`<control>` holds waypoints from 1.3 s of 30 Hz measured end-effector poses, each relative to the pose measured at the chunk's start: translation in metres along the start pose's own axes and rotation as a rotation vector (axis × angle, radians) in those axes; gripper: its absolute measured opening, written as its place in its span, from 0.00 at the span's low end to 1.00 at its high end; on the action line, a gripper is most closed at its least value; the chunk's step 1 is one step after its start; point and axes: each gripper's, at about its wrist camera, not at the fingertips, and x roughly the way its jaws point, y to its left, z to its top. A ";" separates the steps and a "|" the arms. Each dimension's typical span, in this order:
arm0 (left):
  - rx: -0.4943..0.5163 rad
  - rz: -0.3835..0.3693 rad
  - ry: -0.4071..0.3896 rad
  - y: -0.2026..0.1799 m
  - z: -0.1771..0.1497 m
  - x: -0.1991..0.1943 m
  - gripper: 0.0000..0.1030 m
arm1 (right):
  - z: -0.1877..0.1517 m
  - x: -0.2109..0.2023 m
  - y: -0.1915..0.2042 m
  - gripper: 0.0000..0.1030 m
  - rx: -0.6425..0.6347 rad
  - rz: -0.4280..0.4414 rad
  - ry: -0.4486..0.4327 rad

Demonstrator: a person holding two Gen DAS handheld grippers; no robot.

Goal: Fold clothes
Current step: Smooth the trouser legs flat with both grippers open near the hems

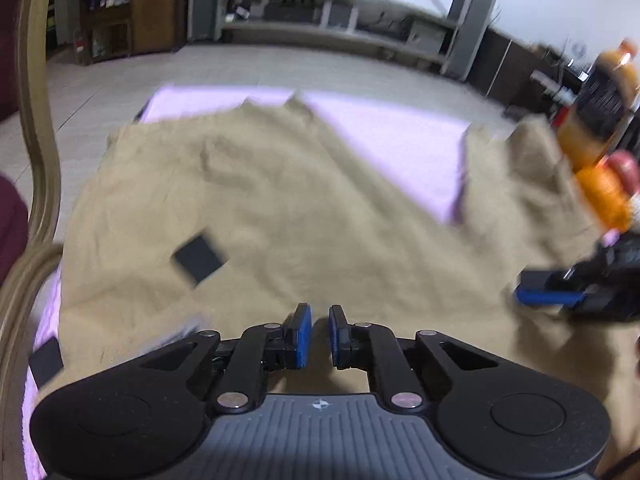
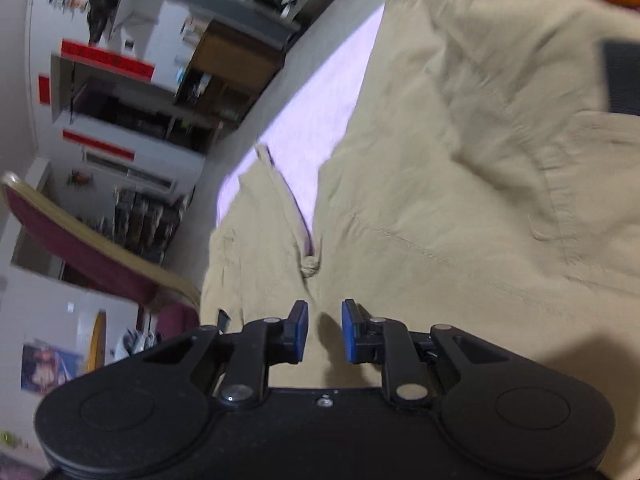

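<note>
Khaki shorts (image 1: pixel 280 208) spread over lilac cloth (image 1: pixel 384 140), legs toward 12 o'clock; left gripper (image 1: pixel 320 330) and right gripper (image 2: pixel 325 330) parted, grasping nothing, above waistband; best pinched at both corners before folding evenly.

Plain tan trousers (image 1: pixel 280 200) with a black patch (image 1: pixel 198 260) lie on a pale lilac cloth (image 1: pixel 400 144); black grippers (image 1: pixel 320 332) carry blue pads (image 1: pixel 305 332)

Pale floor (image 1: pixel 248 68), blurry, perhaps shelving (image 1: pixel 328 20)
</note>
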 end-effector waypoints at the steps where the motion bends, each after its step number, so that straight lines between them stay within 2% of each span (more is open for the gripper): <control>1: 0.022 0.031 -0.011 0.003 -0.001 -0.001 0.19 | 0.003 0.001 -0.006 0.05 -0.012 -0.013 0.006; 2: 0.044 0.063 -0.021 0.006 -0.002 -0.003 0.16 | 0.007 -0.006 -0.016 0.00 0.010 -0.014 -0.005; 4: 0.058 0.134 -0.035 0.012 -0.001 -0.006 0.14 | 0.016 -0.028 -0.037 0.01 0.091 -0.026 -0.061; 6: 0.023 0.200 -0.042 0.017 0.003 -0.012 0.12 | 0.020 -0.057 -0.048 0.04 0.129 -0.075 -0.137; 7: 0.006 0.201 -0.054 0.016 0.005 -0.017 0.10 | 0.022 -0.071 -0.052 0.07 0.144 -0.101 -0.173; 8: 0.003 0.185 -0.067 0.010 0.007 -0.023 0.12 | 0.023 -0.085 -0.054 0.14 0.155 -0.099 -0.195; 11: 0.004 0.108 -0.100 -0.013 0.011 -0.039 0.22 | 0.021 -0.123 -0.045 0.23 0.135 -0.029 -0.257; 14: 0.025 0.021 -0.103 -0.046 0.013 -0.046 0.24 | 0.019 -0.158 -0.040 0.33 0.111 -0.023 -0.372; 15: 0.027 -0.003 -0.088 -0.056 0.017 -0.043 0.25 | 0.019 -0.169 -0.041 0.34 0.108 -0.039 -0.414; 16: 0.028 -0.025 -0.071 -0.067 0.023 -0.040 0.30 | 0.021 -0.178 -0.044 0.34 0.111 -0.072 -0.452; 17: 0.016 -0.036 -0.057 -0.075 0.031 -0.034 0.41 | 0.024 -0.182 -0.050 0.34 0.127 -0.101 -0.470; 20: -0.020 -0.051 -0.033 -0.097 0.066 -0.015 0.53 | 0.030 -0.185 -0.074 0.34 0.197 -0.165 -0.490; 21: -0.015 -0.054 -0.026 -0.104 0.078 -0.006 0.56 | 0.032 -0.183 -0.081 0.34 0.212 -0.202 -0.489; 23: -0.006 -0.060 -0.013 -0.118 0.101 0.012 0.71 | 0.039 -0.176 -0.086 0.33 0.188 -0.301 -0.467; 24: 0.020 -0.056 -0.002 -0.125 0.109 0.023 0.72 | 0.043 -0.172 -0.088 0.33 0.169 -0.350 -0.455; 26: 0.070 -0.057 0.028 -0.138 0.120 0.046 0.78 | 0.051 -0.167 -0.092 0.32 0.123 -0.393 -0.432; 28: 0.097 -0.067 0.075 -0.146 0.125 0.071 0.78 | 0.058 -0.157 -0.100 0.32 0.125 -0.346 -0.394; 30: 0.090 -0.076 0.129 -0.147 0.122 0.091 0.73 | 0.063 -0.146 -0.108 0.32 0.140 -0.285 -0.353; 32: 0.100 -0.076 0.129 -0.147 0.113 0.099 0.56 | 0.065 -0.135 -0.108 0.33 0.149 -0.253 -0.315; 34: 0.132 -0.072 0.100 -0.149 0.103 0.100 0.51 | 0.066 -0.127 -0.103 0.30 0.130 -0.257 -0.314; 35: 0.164 -0.060 0.084 -0.152 0.098 0.098 0.51 | 0.066 -0.124 -0.099 0.18 0.117 -0.265 -0.319; 37: 0.179 -0.040 0.064 -0.155 0.092 0.095 0.50 | 0.064 -0.120 -0.083 0.06 0.055 -0.282 -0.336; 39: 0.163 -0.032 0.055 -0.155 0.089 0.093 0.50 | 0.058 -0.117 -0.051 0.05 -0.092 -0.332 -0.365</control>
